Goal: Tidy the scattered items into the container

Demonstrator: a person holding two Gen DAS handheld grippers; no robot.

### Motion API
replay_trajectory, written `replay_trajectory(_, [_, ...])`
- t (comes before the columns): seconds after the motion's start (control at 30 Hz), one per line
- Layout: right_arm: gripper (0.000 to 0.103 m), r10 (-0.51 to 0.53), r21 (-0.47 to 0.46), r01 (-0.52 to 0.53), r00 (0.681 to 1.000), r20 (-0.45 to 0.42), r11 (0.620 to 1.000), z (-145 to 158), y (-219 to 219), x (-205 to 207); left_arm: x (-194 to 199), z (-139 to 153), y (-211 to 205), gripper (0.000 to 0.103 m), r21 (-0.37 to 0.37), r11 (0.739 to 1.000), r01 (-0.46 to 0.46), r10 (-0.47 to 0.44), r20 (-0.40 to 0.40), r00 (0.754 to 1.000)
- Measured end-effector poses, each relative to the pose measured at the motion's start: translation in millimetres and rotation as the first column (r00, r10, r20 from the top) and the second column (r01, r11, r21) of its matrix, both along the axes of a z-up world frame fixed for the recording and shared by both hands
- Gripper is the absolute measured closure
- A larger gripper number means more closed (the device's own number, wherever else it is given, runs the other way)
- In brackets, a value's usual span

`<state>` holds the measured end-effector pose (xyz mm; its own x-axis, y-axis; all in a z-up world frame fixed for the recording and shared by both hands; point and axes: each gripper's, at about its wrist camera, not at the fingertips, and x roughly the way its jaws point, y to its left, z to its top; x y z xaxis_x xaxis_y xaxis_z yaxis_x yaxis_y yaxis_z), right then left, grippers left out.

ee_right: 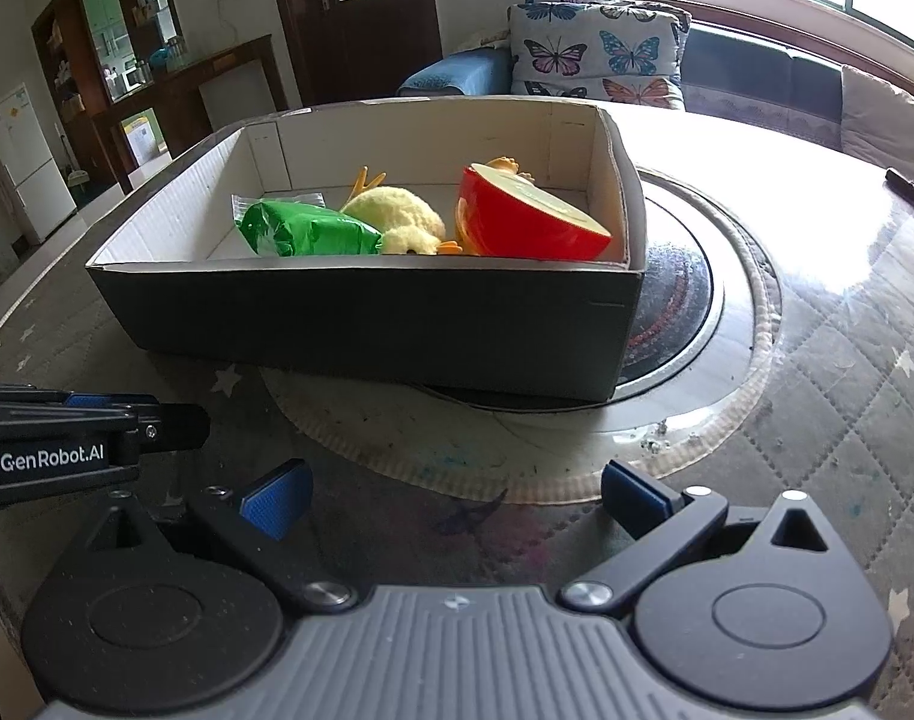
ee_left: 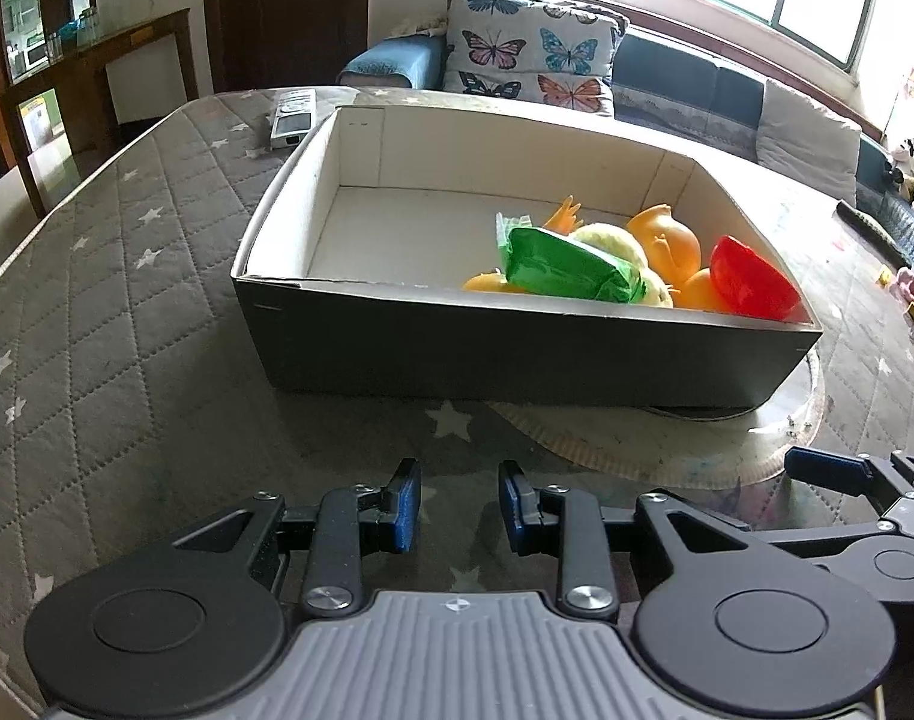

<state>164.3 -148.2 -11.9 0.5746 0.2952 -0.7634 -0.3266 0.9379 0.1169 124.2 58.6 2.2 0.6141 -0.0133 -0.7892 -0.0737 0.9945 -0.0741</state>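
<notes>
Fingers (ee_left: 410,504) of left gripper (ee_left: 460,501) part-spread, nothing btwn; right gripper (ee_right: 453,498) spread wide, empty, both above the table (ee_left: 126,312) near edge. Box (ee_left: 517,354) sits mid-table, partly over a round plate (ee_right: 685,420). Inside, at its right end: green packet (ee_left: 568,267), yellow plush (ee_right: 399,219), red bowl (ee_right: 529,222), orange toys (ee_left: 667,243). Remote (ee_left: 293,117) by the box's far left corner.

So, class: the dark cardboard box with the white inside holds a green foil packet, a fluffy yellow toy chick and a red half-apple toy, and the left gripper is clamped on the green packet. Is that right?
One detail is wrong. The left gripper holds nothing; its jaws stand open above the table, as the left wrist view shows. The green foil packet lies inside the dark cardboard box with the fluffy yellow toy chick and red half-apple toy.
</notes>
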Motion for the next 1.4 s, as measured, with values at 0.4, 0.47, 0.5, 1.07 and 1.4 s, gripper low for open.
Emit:
replay_trajectory(0.4, [0.0, 0.004, -0.005, -0.004, 1.0, -0.004, 1.0, 0.2, 0.8, 2.3, -1.2, -2.0, -2.2, 0.072, 0.057, 0.998, -0.001, 0.0, 0.017, 1.0])
replay_trajectory(0.47, [0.0, 0.006, -0.006, -0.006, 1.0, -0.004, 1.0, 0.0, 1.7, 2.7, -1.3, -2.3, -2.4, 0.072, 0.056, 0.998, 0.0, -0.001, 0.018, 1.0])
replay_trajectory(0.5, [0.0, 0.007, -0.006, -0.007, 1.0, -0.005, 1.0, 0.0, 2.1, 2.9, -1.2, -2.4, -2.7, 0.072, 0.057, 0.998, 0.0, -0.001, 0.017, 1.0])
replay_trajectory(1.07, [0.0, 0.001, -0.02, -0.001, 1.0, -0.008, 1.0, 2.6, 1.9, 8.1, 3.1, -0.9, -7.4, 0.073, 0.067, 0.998, 0.013, -0.015, 0.019, 1.0])
replay_trajectory(1.4, [0.0, -0.002, -0.026, 0.001, 1.0, -0.009, 1.0, 4.0, 0.1, 12.0, 6.6, -0.3, -9.2, 0.074, 0.063, 0.998, 0.017, -0.018, 0.016, 1.0])
